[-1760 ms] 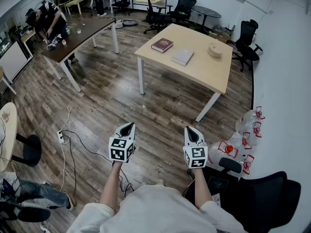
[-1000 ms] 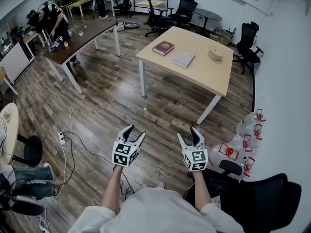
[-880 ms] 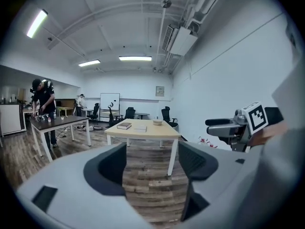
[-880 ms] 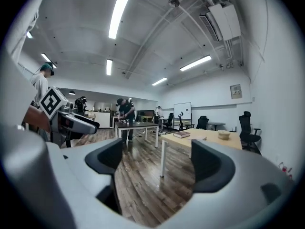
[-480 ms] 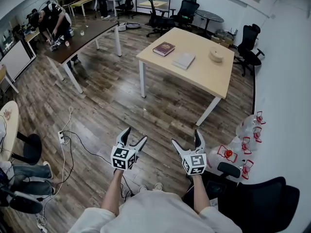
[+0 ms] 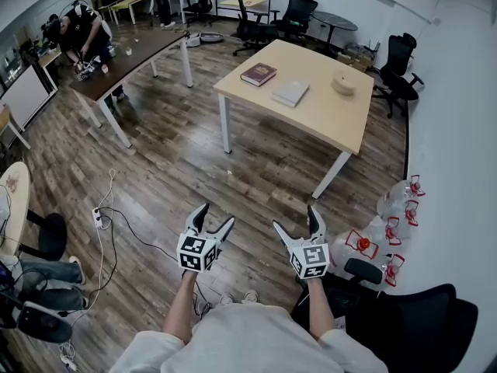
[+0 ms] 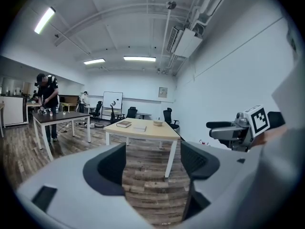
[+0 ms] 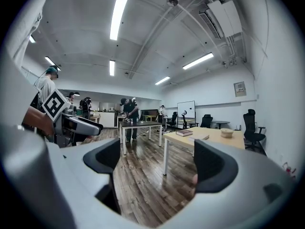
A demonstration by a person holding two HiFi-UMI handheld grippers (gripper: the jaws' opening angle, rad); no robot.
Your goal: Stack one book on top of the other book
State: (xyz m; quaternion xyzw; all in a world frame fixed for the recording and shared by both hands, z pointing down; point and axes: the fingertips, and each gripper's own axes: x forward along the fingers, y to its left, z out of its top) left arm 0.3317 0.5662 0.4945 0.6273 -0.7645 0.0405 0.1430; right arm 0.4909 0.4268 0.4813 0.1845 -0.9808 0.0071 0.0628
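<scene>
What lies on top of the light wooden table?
On the table: a dark red book, a pale book beside it, and a round tan object. Neither book is stacked yet. What lies under each is covered.

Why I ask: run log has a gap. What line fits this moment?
dark book, pale book: unstacked on table | left gripper: open, empty | right gripper: jaws closing, nothing between | both short of table

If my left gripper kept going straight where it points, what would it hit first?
Nothing close: the left gripper aims over bare floor toward the table leg, probably.
</scene>
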